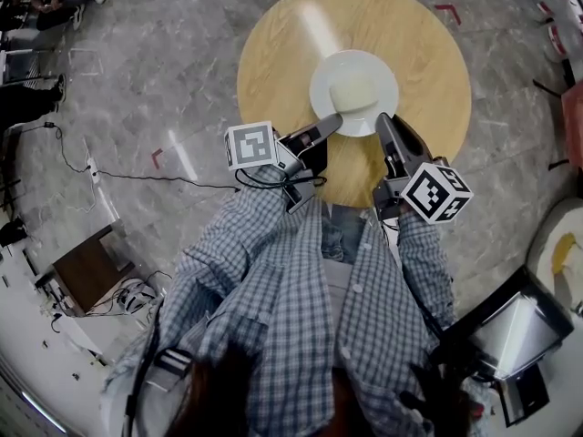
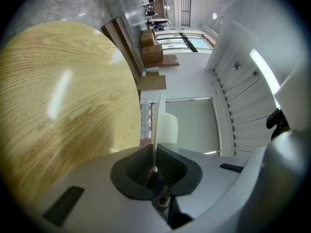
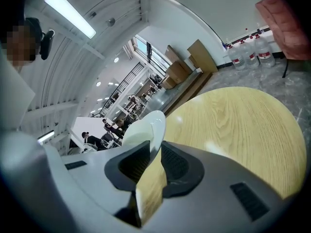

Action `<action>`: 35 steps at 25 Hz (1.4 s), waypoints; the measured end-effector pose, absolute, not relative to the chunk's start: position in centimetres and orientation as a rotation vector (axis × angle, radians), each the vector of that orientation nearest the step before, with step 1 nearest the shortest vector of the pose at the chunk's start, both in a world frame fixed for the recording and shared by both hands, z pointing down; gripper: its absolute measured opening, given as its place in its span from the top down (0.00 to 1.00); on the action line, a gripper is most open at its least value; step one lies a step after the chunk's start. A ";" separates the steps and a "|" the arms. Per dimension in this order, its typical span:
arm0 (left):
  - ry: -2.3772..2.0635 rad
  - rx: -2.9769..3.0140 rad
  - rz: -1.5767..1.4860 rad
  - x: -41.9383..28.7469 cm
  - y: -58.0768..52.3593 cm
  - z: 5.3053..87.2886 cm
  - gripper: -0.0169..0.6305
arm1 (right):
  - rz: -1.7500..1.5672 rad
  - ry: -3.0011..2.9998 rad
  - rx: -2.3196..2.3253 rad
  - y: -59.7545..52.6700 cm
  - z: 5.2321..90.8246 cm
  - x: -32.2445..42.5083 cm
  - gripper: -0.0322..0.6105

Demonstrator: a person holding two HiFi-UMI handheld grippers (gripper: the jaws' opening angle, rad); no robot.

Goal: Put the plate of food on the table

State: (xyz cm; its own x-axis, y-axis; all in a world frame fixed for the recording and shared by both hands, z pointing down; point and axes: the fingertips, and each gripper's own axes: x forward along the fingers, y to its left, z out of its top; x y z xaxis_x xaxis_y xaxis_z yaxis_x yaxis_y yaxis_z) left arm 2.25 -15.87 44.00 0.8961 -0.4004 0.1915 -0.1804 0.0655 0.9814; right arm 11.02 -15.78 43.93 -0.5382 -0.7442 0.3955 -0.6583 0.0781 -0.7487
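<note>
The stiff, glossy, probably breakable white plate is clamped at its near rim by the left gripper and right gripper, over the round table toward its near edge.

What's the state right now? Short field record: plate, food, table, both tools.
plate: white, held over the table, apparently not yet set down
food: one pale block near the plate's middle
table: round, wood-grain top
left tool: shut on the plate's near rim
right tool: shut on the plate's near rim
</note>
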 end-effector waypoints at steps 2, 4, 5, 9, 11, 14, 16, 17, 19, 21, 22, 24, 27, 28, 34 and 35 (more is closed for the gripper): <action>-0.490 1.513 -0.149 2.2 -16.1 45.0 0.94 | -1.491 2.233 -1.467 -16.0 44.7 11.1 0.83; -0.493 1.500 -0.143 2.3 -16.6 46.0 0.94 | -1.518 2.216 -1.465 -16.6 45.7 11.2 0.83; -0.495 1.492 -0.142 2.3 -16.9 46.4 0.94 | -1.530 2.210 -1.464 -16.8 46.2 11.3 0.83; -0.501 1.471 -0.130 2.3 -17.5 47.6 0.94 | -1.562 2.206 -1.467 -17.5 47.6 11.3 0.83; -0.507 1.458 -0.128 2.3 -17.8 48.2 0.94 | -1.573 2.204 -1.473 -17.8 48.1 11.2 0.83; -0.517 1.444 -0.127 2.2 -17.9 49.2 0.94 | -1.592 2.200 -1.484 -18.1 49.1 11.2 0.83; -0.521 1.436 -0.120 2.1 -17.9 49.8 0.94 | -1.608 2.197 -1.493 -18.0 49.7 11.0 0.83; -0.522 1.430 -0.116 2.0 -17.8 50.1 0.94 | -1.616 2.194 -1.497 -18.0 50.0 11.0 0.83; -0.520 1.411 -0.114 1.9 -17.6 50.7 0.94 | -1.632 2.184 -1.505 -17.7 50.6 10.9 0.83; -0.520 1.396 -0.108 2.0 -17.5 51.5 0.94 | -1.651 2.171 -1.512 -17.6 51.3 11.0 0.83; -0.523 1.394 -0.101 2.0 -17.4 51.8 0.94 | -1.660 2.164 -1.515 -17.5 51.7 11.0 0.83; -0.527 1.391 -0.089 2.1 -17.4 52.4 0.94 | -1.680 2.151 -1.520 -17.5 52.4 11.1 0.83; -0.530 1.376 -0.077 2.3 -17.3 53.3 0.94 | -1.708 2.139 -1.534 -17.3 53.3 11.3 0.83; -0.530 1.370 -0.075 2.3 -17.2 53.6 0.94 | -1.715 2.137 -1.541 -17.3 53.5 11.4 0.83; -0.537 1.344 -0.054 2.8 -17.2 54.9 0.94 | -1.761 2.121 -1.546 -17.2 54.9 11.8 0.83; -0.539 1.341 -0.049 2.8 -17.0 55.1 0.94 | -1.770 2.114 -1.539 -17.1 55.1 11.7 0.83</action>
State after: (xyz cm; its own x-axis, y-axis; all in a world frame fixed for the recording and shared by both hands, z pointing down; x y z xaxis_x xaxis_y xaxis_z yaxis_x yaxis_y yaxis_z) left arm 2.79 -17.05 55.09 0.8774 -0.3365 0.3421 -0.2689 0.2456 0.9313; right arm 11.72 -17.09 55.07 -0.5249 -0.6433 0.5573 -0.6616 -0.1034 -0.7426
